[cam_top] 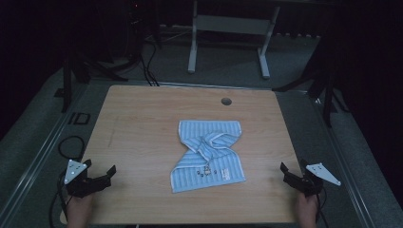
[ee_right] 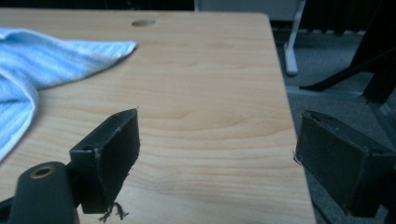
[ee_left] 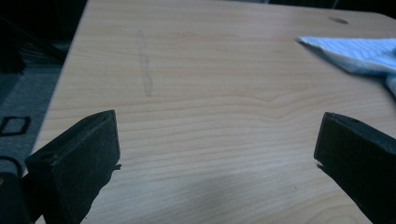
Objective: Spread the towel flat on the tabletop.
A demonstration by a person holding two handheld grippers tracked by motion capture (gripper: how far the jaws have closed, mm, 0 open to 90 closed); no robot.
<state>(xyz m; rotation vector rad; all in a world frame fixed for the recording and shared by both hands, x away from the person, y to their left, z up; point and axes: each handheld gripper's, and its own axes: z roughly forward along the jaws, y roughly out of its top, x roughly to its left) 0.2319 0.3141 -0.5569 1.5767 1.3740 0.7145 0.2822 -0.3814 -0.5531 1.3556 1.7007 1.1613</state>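
A light blue striped towel (cam_top: 209,154) lies at the middle of the wooden table (cam_top: 142,118), bunched and twisted across its centre, with small dark marks near its front edge. My left gripper (cam_top: 108,175) rests low at the front left corner, open with nothing between its jaws, well apart from the towel. At the front right edge my right gripper (cam_top: 286,173) is also open and holds nothing. In the left gripper view, the left gripper (ee_left: 219,135) faces bare wood, with the towel (ee_left: 359,53) at far right. From the right gripper (ee_right: 217,135), the towel (ee_right: 42,60) lies to the upper left.
A round cable hole (cam_top: 226,101) sits near the table's far edge. Behind the table stands a white desk frame (cam_top: 228,28). Dark stands flank the table on both sides. Cables (cam_top: 71,145) loop on the grey floor at left. Bare wood surrounds the towel.
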